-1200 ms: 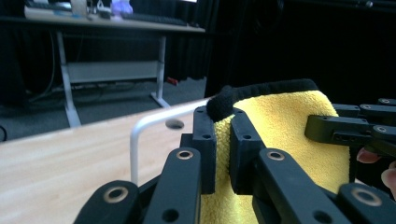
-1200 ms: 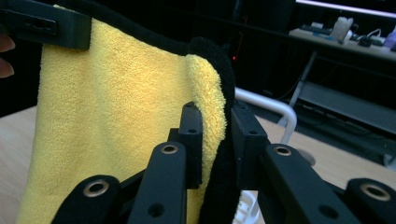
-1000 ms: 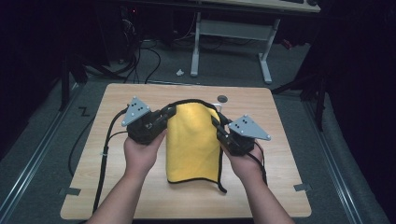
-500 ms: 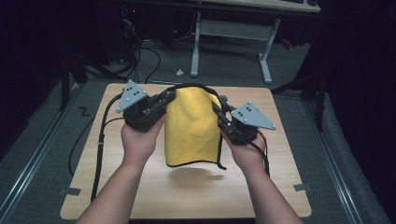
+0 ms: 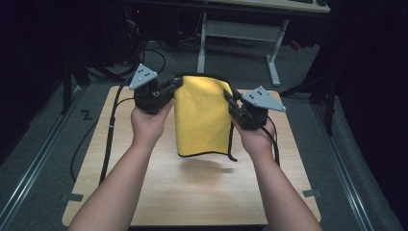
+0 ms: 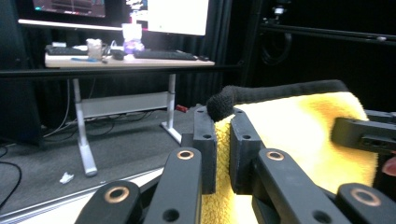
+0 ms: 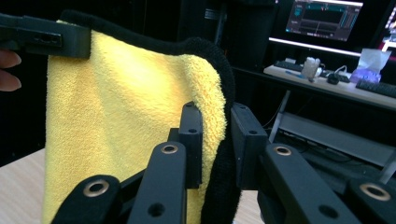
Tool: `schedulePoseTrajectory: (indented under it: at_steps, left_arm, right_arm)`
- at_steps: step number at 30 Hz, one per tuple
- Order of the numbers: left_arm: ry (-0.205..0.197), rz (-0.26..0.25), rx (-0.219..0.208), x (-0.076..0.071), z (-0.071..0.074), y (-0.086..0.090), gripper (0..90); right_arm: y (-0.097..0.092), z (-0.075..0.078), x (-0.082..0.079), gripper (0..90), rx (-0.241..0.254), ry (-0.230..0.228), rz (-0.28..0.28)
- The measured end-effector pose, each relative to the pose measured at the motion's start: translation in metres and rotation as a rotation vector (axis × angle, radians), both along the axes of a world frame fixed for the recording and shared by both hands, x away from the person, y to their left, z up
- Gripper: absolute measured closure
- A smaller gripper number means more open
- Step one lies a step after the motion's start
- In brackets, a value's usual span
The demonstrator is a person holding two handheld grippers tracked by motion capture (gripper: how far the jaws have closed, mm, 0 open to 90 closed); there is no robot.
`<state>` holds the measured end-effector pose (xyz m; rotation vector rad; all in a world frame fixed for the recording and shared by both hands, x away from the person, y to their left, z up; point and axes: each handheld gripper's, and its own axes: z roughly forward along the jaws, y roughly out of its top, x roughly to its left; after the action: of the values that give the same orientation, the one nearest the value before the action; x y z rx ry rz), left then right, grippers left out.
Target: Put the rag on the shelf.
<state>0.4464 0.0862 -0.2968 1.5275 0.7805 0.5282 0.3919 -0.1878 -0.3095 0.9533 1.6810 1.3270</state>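
Cloth: yellow terry-pile cloth with a black bound edge (image 5: 201, 115), held up off the light wooden tabletop (image 5: 192, 192), hanging over its middle, nearer the far edge than the near one. A soft shadow lies on the wood under its lower hem.

Cloth, long axis: upright. Top edge runs left-right between the two tools; the length drops straight down toward the tabletop. Lower hem free, not touching the wood as far as I can judge.

Cloth, facing: broad face toward the person. A loop of black binding hangs loose at the lower right corner.

Left gripper (image 6: 223, 140): black two-jaw tool, at the cloth's top left corner. Jaws closed nearly together with the yellow pile and the black corner roll pinched between them.

Right gripper (image 7: 215, 140): same make, at the top right corner. Jaws narrowly apart, the black binding and a fold of yellow clamped in the gap.

Hands: left hand (image 5: 148, 126) and right hand (image 5: 254, 139) level with each other, one on each side of the cloth, both equally near it.

Judgement, the relation that counts: the cloth hangs below and between the tools, so any laying-down or folding would hinge on that upright axis and the level top edge.
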Motion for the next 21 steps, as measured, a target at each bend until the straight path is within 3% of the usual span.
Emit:
schedulePoseTrajectory:
  at_steps: [7, 9, 13, 16, 21]
  left_arm:
    - [0.014, 0.020, 0.009, 0.038, -0.006, -0.004, 82.9]
    - [0.021, 0.034, 0.031, 0.048, -0.010, -0.005, 82.9]
    - [0.033, 0.041, 0.066, 0.064, -0.020, -0.008, 83.2]
    - [0.046, 0.045, 0.093, 0.074, -0.028, -0.010, 83.1]
    - [0.102, 0.048, 0.147, 0.087, -0.051, -0.017, 82.5]
  right_arm:
    - [-0.005, 0.002, 0.039, 77.4, -0.020, 0.007, -0.003]
    - [-0.007, -0.001, 0.051, 77.4, -0.020, 0.021, -0.004]
    - [-0.009, -0.011, 0.074, 77.4, -0.069, 0.026, 0.006]
    - [-0.010, -0.016, 0.081, 77.5, -0.102, 0.018, 0.008]
    - [-0.014, -0.031, 0.093, 77.4, -0.139, 0.064, 0.006]
